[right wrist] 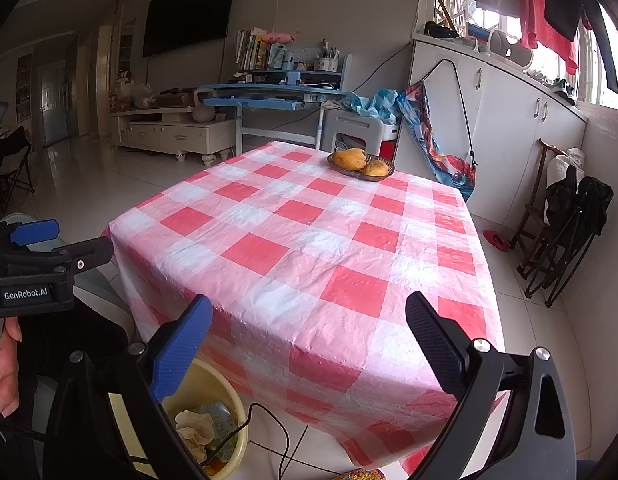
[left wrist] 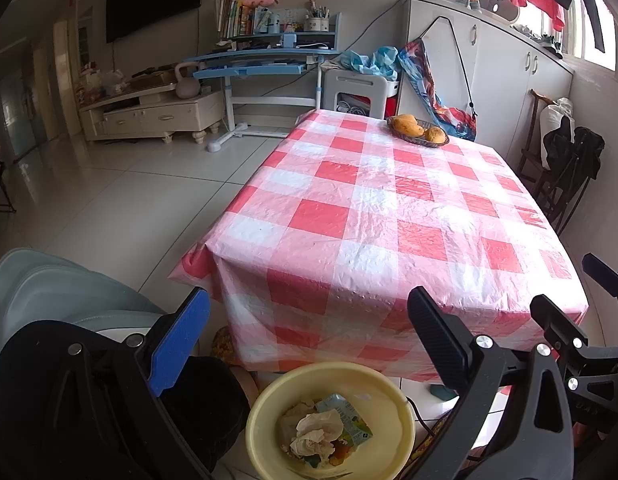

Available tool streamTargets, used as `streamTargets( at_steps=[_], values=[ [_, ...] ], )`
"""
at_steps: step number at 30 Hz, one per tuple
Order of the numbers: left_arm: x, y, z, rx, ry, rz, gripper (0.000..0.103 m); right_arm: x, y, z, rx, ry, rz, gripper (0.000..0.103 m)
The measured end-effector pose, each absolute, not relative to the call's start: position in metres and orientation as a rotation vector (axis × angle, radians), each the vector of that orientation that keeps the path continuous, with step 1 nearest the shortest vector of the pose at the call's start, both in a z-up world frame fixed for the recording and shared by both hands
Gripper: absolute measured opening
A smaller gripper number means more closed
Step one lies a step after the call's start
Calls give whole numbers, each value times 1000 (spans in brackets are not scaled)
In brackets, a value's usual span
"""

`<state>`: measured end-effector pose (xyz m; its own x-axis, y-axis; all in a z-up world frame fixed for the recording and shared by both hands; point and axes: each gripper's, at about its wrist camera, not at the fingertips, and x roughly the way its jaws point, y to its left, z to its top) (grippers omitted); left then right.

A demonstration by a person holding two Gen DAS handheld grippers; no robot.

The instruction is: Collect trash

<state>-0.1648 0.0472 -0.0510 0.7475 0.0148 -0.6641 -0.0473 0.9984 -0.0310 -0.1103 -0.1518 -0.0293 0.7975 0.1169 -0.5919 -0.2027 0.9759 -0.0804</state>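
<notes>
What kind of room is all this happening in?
Most likely a home's living and dining room: a table under a red-checked cloth with a fruit basket, a wall-mounted TV above a low cabinet, and a child's study desk stacked with books.

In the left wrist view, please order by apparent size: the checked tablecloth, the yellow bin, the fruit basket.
1. Checked tablecloth, by far the largest.
2. Yellow bin.
3. Fruit basket, smallest, but it sits far from the camera while the bin is near, so true sizes are unsure.
</notes>
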Motion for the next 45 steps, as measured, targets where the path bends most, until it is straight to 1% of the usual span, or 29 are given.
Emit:
streamTargets(
  at_steps=[45],
  values=[
    [-165, 42, -49, -56, 728, 39, 96, -113, -153, -30, -149, 614, 177, 93]
  ],
)
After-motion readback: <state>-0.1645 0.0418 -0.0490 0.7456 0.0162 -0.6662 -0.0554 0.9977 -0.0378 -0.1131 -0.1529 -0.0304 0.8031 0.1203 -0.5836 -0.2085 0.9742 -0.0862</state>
